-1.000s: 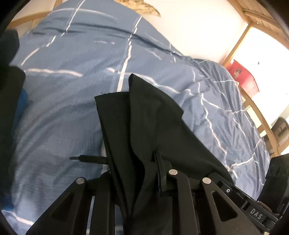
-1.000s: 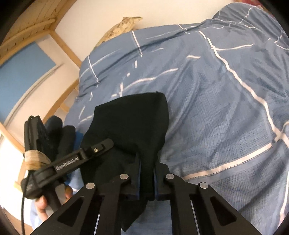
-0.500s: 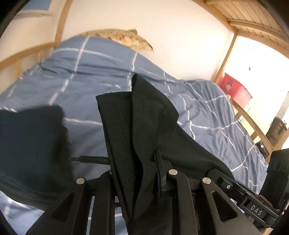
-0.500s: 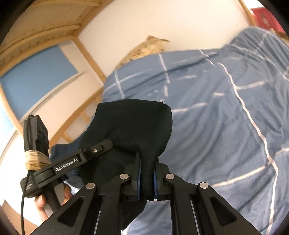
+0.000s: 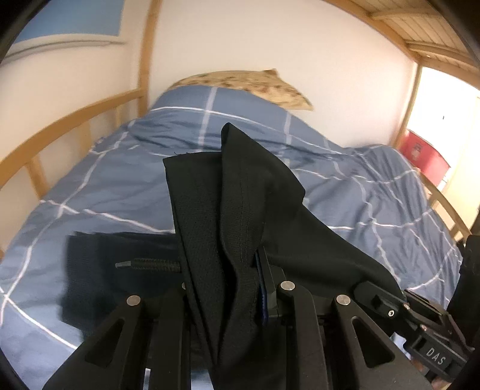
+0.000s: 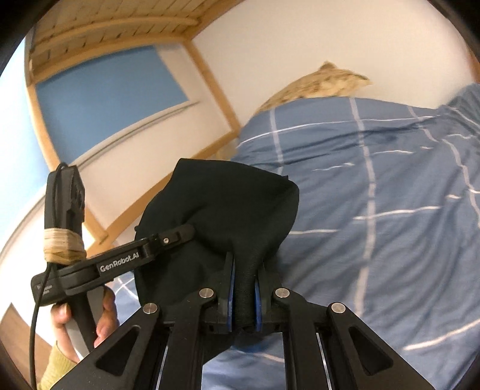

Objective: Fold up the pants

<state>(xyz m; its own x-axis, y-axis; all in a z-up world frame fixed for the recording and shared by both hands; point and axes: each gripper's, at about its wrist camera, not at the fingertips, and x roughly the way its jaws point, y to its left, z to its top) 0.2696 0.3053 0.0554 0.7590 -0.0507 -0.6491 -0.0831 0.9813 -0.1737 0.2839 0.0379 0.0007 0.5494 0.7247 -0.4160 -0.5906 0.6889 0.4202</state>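
While bunched in both tools, black pants hang creased.

Home bedroom: lower bunk of a light wooden bed frame, blue duvet with white grid lines, speckled beige pillow, slatted wooden underside of the upper bunk.

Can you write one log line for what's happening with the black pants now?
left tool: shut on pants | right tool: shut on pants | pants: lifted over blue duvet | fold: unfinished
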